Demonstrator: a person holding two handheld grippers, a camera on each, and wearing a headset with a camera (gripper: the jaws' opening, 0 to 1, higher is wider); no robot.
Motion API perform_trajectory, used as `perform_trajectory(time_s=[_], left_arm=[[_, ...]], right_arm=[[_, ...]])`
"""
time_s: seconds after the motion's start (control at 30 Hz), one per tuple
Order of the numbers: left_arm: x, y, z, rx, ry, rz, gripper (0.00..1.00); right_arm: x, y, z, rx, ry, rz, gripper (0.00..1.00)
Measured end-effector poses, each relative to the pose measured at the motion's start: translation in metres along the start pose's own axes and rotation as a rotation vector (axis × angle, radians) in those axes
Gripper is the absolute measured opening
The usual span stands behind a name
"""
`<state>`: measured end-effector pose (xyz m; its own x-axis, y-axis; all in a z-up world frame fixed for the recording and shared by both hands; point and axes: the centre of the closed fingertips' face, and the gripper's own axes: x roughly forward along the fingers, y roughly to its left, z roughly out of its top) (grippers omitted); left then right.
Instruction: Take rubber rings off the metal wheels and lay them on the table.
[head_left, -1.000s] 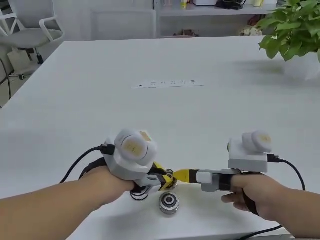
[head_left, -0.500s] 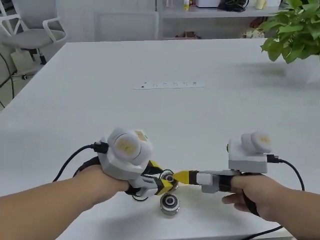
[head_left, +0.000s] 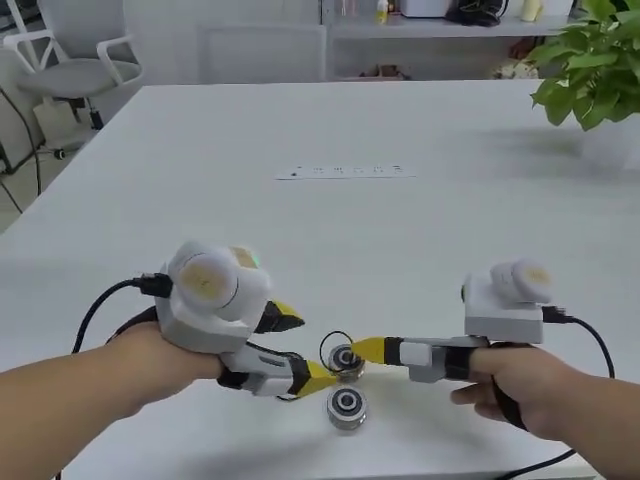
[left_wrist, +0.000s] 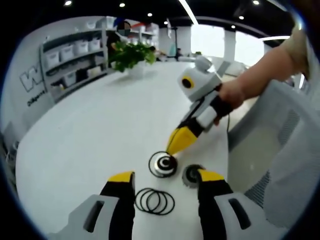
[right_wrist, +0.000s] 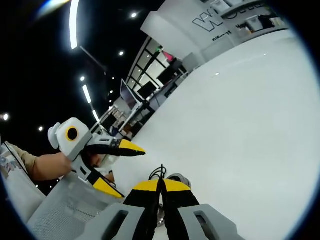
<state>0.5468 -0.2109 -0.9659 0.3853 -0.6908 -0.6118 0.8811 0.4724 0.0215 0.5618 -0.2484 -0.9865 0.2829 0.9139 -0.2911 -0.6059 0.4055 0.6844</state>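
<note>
Pinching a thin black rubber ring (left_wrist: 150, 164), the right tool (right_wrist: 160, 186) has its yellow-tipped jaws pressed together on it. In the right gripper view a loop of the ring rises from between the tips. The ring lies loosely around a small round metal wheel (left_wrist: 163, 165), which rests on the white worktop (head_left: 400, 230) just ahead of the right tool's tip.

The left tool (head_left: 305, 346) is held from the opposite side, its jaws spread wide apart and gripping nothing. In the left gripper view a small pile of loose black rubber rings (left_wrist: 155, 201) lies flat on the worktop between those jaws, just short of the ringed wheel. A second small metal wheel (head_left: 346, 405) sits on the worktop just beside the first, on the side nearer the person.

Each tool is held in one of the person's hands, with a black cable trailing from it. A green leafy plant (head_left: 590, 60) stands at the worktop's far right corner.
</note>
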Motion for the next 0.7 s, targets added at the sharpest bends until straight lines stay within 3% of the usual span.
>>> perform_trajectory(time_s=[0.3,0.7], left_arm=[[-0.027,0.004,-0.007,-0.041,-0.022,0.020,0.56],[-0.054,-0.003,-0.007,-0.062,-0.063,0.022,0.65]], right_arm=[[0.002,0.007,0.002,-0.015,0.015,0.018,0.00],[0.010,0.022,0.007,-0.038,0.044,0.052,0.00]])
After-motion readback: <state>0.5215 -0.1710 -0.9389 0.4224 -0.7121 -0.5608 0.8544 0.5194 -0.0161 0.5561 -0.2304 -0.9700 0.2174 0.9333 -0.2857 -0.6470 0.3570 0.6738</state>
